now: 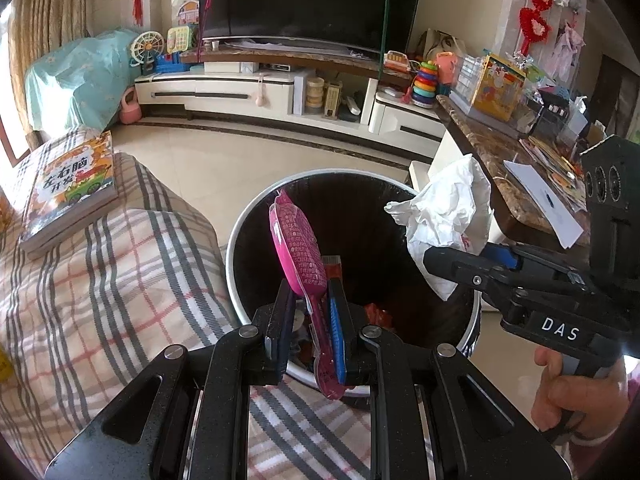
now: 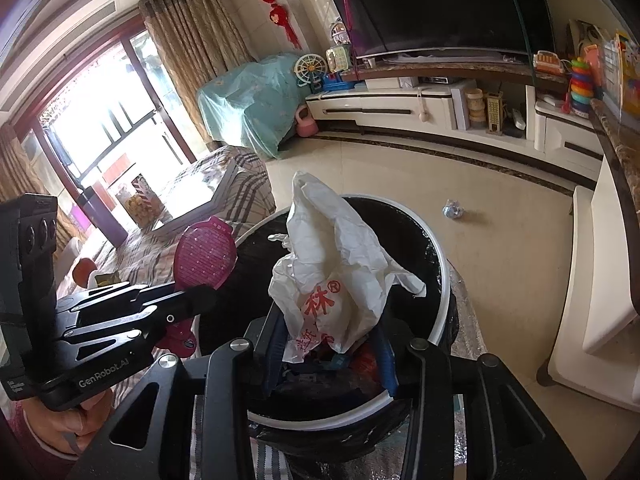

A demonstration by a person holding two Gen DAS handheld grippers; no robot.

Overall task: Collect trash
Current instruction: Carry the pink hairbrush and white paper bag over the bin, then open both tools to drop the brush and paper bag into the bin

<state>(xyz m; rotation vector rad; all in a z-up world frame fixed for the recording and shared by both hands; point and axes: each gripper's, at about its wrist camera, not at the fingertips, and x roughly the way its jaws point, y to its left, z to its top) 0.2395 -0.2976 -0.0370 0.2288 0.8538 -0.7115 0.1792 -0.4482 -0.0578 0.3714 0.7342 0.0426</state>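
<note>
A round bin (image 1: 240,236) with a white rim and black liner stands on the floor; it also shows in the right wrist view (image 2: 436,256). My left gripper (image 1: 310,280) is shut on a pink plastic wrapper (image 1: 298,240) and holds it over the bin's near rim. The wrapper also shows in the right wrist view (image 2: 206,256). My right gripper (image 2: 328,336) is shut on a crumpled white plastic bag (image 2: 340,264) with red print, above the bin. In the left wrist view the bag (image 1: 448,212) hangs over the bin's right rim, and the right gripper (image 1: 430,258) comes in from the right.
A plaid-covered sofa (image 1: 100,280) with a book (image 1: 72,192) lies left of the bin. A marble-topped table (image 1: 500,160) with papers and toys stands to the right. A small crumpled scrap (image 2: 453,210) lies on the tiled floor beyond. The TV cabinet (image 1: 260,92) lines the far wall.
</note>
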